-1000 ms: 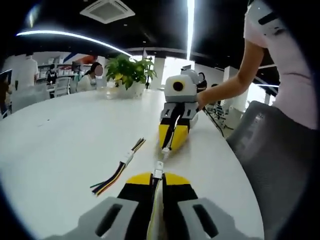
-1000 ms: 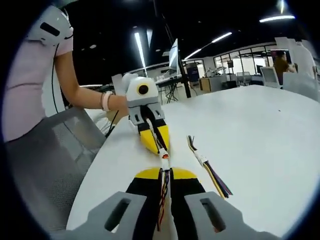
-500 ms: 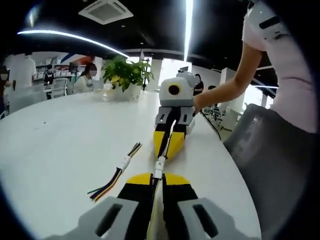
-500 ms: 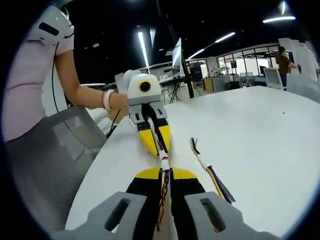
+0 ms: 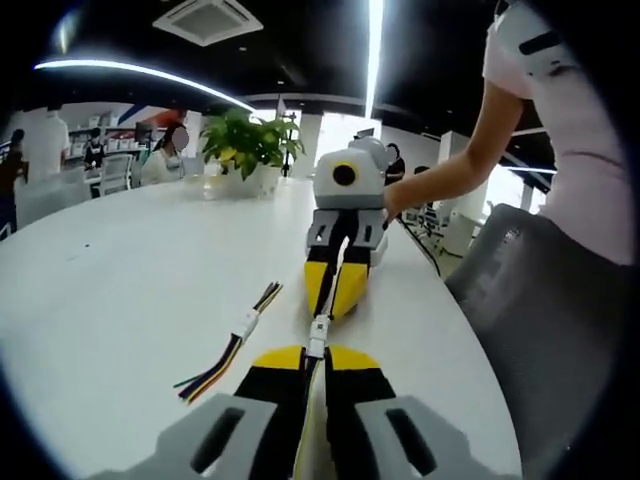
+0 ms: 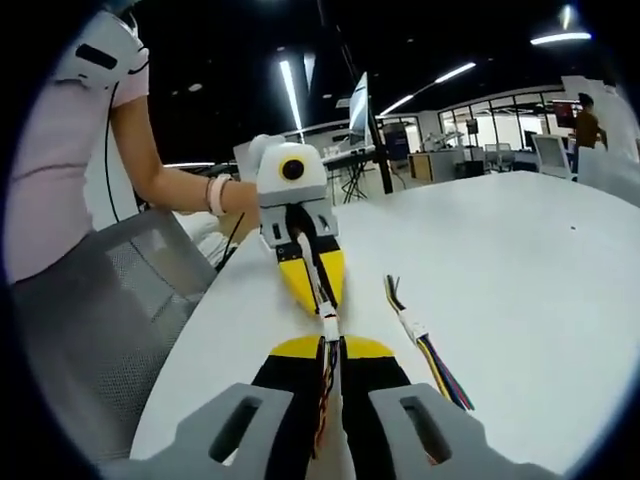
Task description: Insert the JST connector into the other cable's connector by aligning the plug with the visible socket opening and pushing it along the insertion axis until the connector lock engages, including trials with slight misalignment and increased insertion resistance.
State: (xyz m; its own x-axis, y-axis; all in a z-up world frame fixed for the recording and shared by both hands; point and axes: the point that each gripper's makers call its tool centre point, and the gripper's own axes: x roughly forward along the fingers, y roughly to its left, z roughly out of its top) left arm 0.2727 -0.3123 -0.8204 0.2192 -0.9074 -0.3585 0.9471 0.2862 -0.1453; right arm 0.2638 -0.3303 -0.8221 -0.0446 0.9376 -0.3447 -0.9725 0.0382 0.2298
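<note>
In the left gripper view my left gripper [image 5: 315,352] rises from the bottom, shut on a thin cable that ends in a small white JST connector [image 5: 317,335]. Facing it tip to tip on the white table [image 5: 120,280] is my right gripper [image 5: 330,308], with yellow jaws closed on its own cable. In the right gripper view my right gripper [image 6: 331,343] is shut on red and yellow wires, and the white connector [image 6: 329,327] sits between it and the left gripper [image 6: 322,308]. The two connectors meet there; I cannot tell whether they are latched.
A spare multicoloured cable [image 5: 235,340] with a white connector lies on the table [image 6: 540,270] beside the grippers [image 6: 425,345]. A potted plant [image 5: 250,145] stands at the far end. A grey chair [image 5: 540,320] sits by the near table edge. A person's arm [image 6: 170,185] holds the left gripper.
The two grippers have come slightly closer together, each looming a little larger in the other's view. Both stay shut on their cables.
</note>
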